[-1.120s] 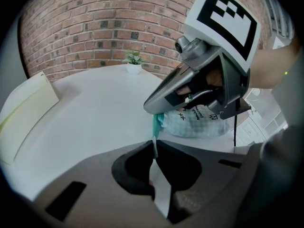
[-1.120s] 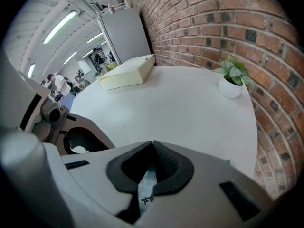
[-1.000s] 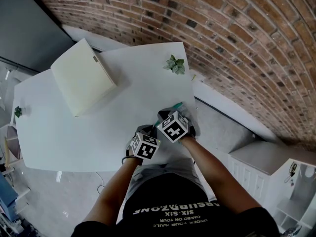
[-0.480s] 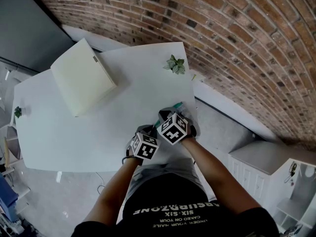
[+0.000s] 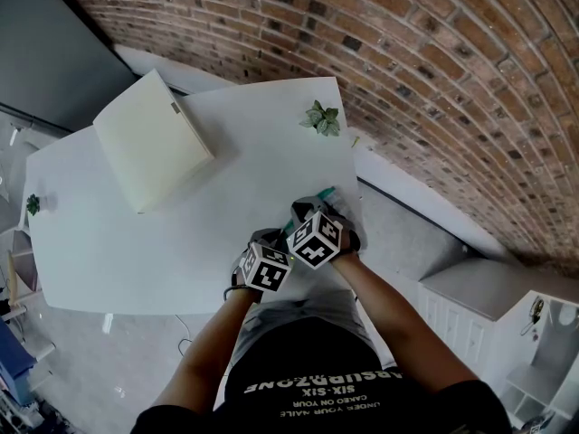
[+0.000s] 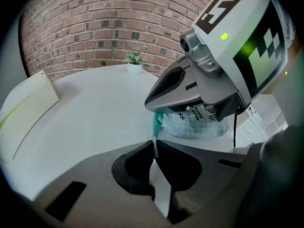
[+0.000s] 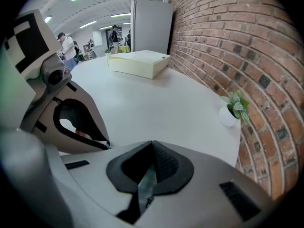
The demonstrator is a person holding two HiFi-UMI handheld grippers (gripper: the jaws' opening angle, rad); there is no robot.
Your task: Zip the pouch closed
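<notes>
I've got my left gripper (image 6: 154, 145) pinched shut on the pouch (image 6: 199, 126) edge to anchor it, and my right gripper (image 7: 151, 148) clamped on the teal zip strip (image 7: 145, 186), probably to draw it closed.

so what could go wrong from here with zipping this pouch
1. The left gripper pinches only a thin sliver at the edge of the pouch; a pull on the zip could tug it free.
2. The right gripper is shut on a narrow teal strip, which could slip out.
3. The pouch sits close to the edge of the table and might slide off.
</notes>
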